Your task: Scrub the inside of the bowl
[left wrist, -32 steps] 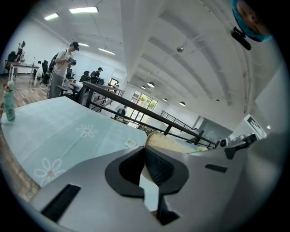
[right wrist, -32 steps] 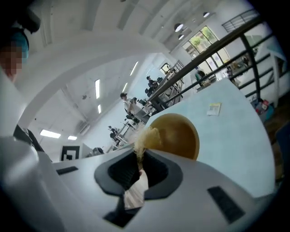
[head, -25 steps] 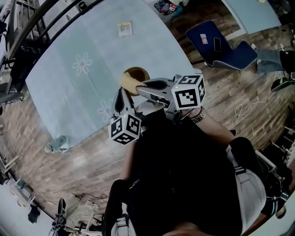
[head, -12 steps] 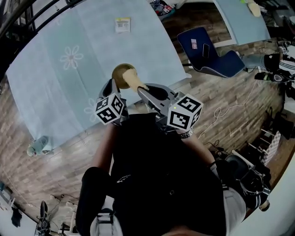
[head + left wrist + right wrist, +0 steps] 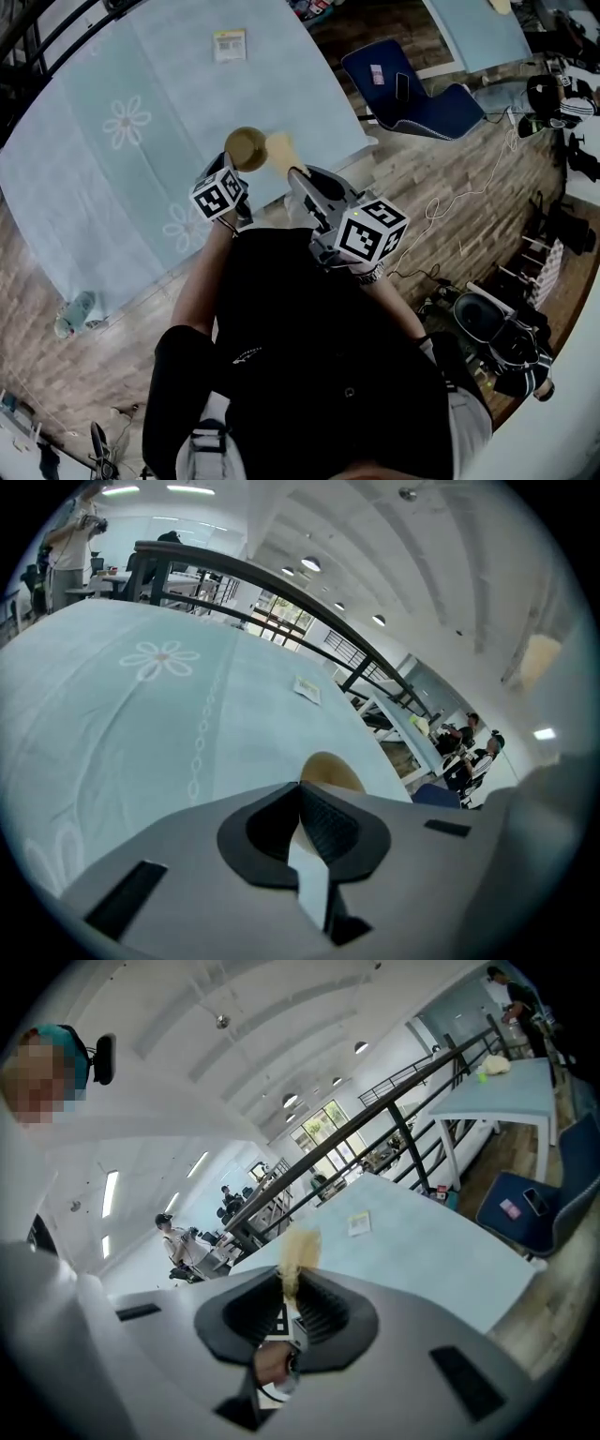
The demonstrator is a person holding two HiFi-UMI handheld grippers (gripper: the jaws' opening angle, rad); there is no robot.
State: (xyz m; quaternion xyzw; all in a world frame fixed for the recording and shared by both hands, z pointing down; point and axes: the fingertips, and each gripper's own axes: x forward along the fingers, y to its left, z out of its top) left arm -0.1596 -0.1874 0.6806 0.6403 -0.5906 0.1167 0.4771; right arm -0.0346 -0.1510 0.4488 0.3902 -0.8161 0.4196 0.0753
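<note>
The right tool (image 5: 292,1283) is clenched on a yellow sponge (image 5: 298,1252), which sticks out past the tips. In the head view the sponge sits just to the right of the bowl (image 5: 246,147), not inside it. Whether the two touch cannot be told.

The left tool (image 5: 302,794) is clenched with nothing between its jaws. Its tips meet right in front of the bowl's near rim, and from above they lie just beside the bowl on its near left. Contact with the rim cannot be made out.

The bowl is tan and round. It stands upright on the tabletop (image 5: 112,187), near the edge closest to the person and between the two tools.

The tabletop is pale blue with white flower prints. A small card (image 5: 228,44) lies well beyond the bowl. A blue chair (image 5: 403,89) stands on the wooden floor (image 5: 94,366) to the right.
</note>
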